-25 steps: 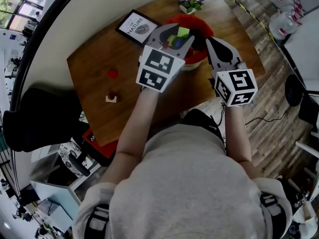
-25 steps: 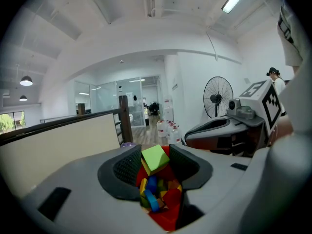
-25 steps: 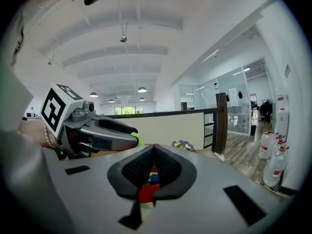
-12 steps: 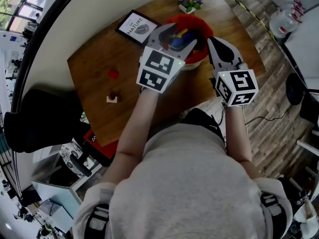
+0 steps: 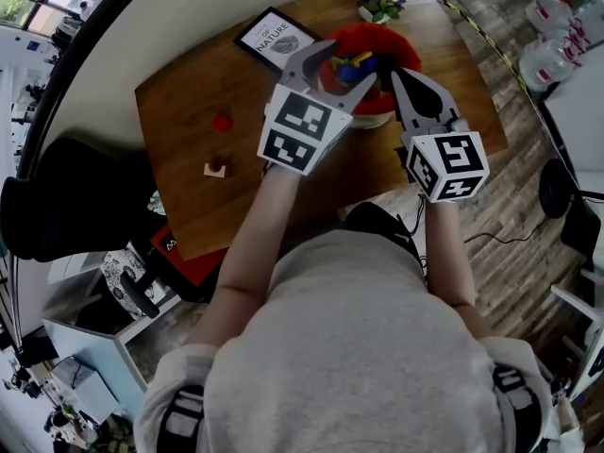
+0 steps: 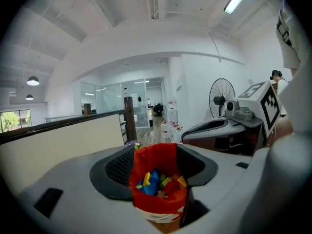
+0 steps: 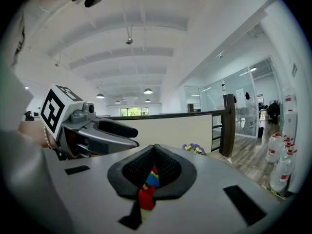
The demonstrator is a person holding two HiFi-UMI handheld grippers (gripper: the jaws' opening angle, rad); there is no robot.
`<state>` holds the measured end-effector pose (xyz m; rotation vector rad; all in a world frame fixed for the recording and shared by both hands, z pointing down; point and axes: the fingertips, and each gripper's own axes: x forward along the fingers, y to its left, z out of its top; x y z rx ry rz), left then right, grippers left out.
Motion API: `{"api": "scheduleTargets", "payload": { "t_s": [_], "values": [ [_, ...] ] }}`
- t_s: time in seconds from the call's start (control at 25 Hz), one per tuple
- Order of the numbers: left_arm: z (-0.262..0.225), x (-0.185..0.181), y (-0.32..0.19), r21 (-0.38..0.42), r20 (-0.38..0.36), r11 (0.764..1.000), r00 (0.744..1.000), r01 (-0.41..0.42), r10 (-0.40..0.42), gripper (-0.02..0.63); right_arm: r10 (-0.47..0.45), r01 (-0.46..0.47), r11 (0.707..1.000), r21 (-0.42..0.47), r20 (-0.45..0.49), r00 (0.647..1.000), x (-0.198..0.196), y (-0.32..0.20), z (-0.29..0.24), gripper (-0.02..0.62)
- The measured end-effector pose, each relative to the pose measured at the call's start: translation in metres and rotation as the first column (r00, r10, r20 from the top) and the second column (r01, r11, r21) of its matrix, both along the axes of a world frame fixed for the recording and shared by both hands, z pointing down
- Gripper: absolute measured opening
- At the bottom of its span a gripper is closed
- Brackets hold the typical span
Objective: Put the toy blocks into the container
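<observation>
Jaws of left hand-held gripper [image 5: 349, 60] just opened — empty.

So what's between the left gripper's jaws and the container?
Nothing. In the left gripper view the left gripper has just been opening, jaws empty, only air before the red container.

Blocks [image 5: 357, 62] lie in the container [image 5: 377, 34], two others [image 5: 222, 121] on the table [image 5: 189, 92].

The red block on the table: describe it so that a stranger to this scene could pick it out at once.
On the wooden table, look left of the red container, where two loose blocks lie. The red block is the one nearer the framed picture. Its neighbour, the pale block, is wood-coloured, not red.
</observation>
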<state>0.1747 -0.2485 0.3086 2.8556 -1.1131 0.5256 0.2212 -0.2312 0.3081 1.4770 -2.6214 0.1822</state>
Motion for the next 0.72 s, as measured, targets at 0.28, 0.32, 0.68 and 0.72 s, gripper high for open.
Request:
{"api": "scheduleTargets", "payload": {
  "t_s": [0.28, 0.32, 0.68, 0.72],
  "values": [
    [-0.012, -0.034, 0.013, 0.026, -0.026, 0.998, 0.998, 0.059, -0.058, 0.267, -0.078, 0.078, 0.997, 0.022, -0.008, 0.997, -0.041, 0.013, -0.012, 0.011],
    [-0.013, -0.04, 0.015, 0.028, -0.026, 0.997, 0.997, 0.068, -0.067, 0.267, -0.085, 0.085, 0.996, 0.023, -0.009, 0.996, -0.047, 0.015, -0.013, 0.011],
    [-0.02, -0.115, 0.044, 0.015, -0.024, 0.987, 0.987, 0.158, -0.158, 0.268, -0.178, 0.178, 0.984, 0.012, -0.024, 0.984, -0.113, 0.031, -0.019, 0.011],
    [-0.021, -0.124, 0.047, 0.015, -0.025, 0.985, 0.985, 0.171, -0.17, 0.268, -0.193, 0.193, 0.981, 0.01, -0.025, 0.981, -0.122, 0.032, -0.018, 0.011]
  ]
}}
